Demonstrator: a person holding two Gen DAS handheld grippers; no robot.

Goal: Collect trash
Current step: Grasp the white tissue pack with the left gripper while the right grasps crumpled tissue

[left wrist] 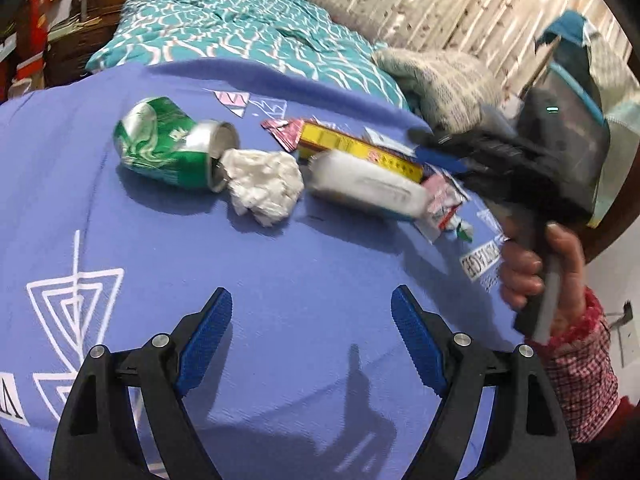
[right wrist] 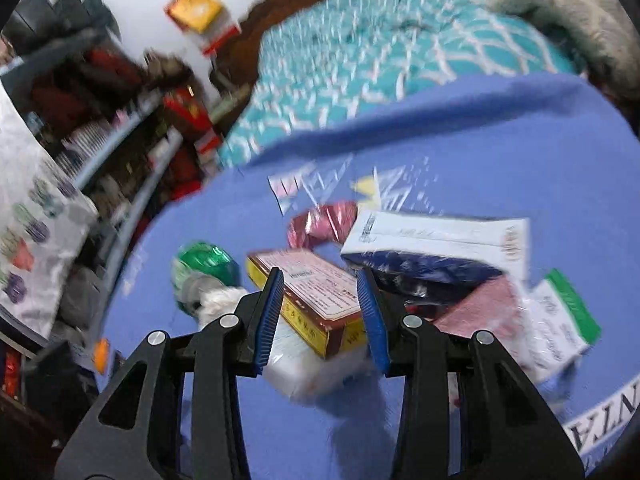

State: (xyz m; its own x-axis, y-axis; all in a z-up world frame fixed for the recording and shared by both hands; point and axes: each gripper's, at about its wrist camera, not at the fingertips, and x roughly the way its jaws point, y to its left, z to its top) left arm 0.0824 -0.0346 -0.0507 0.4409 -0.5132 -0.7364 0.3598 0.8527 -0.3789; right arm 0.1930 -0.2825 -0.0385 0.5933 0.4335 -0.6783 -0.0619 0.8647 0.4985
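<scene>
Left wrist view, my inventory from left to right on the blue bedspread (left wrist: 160,248): crushed green can (left wrist: 168,144) at centre left; crumpled white tissue (left wrist: 264,184) touching its mouth; white packet (left wrist: 368,186) in front of a yellow box (left wrist: 360,148); wrappers (left wrist: 444,204) right of that. My left claw (left wrist: 312,320) is spread wide, empty. My right claw (right wrist: 320,316), half spread, pinches nothing; the yellow box lies beyond its pads.
</scene>
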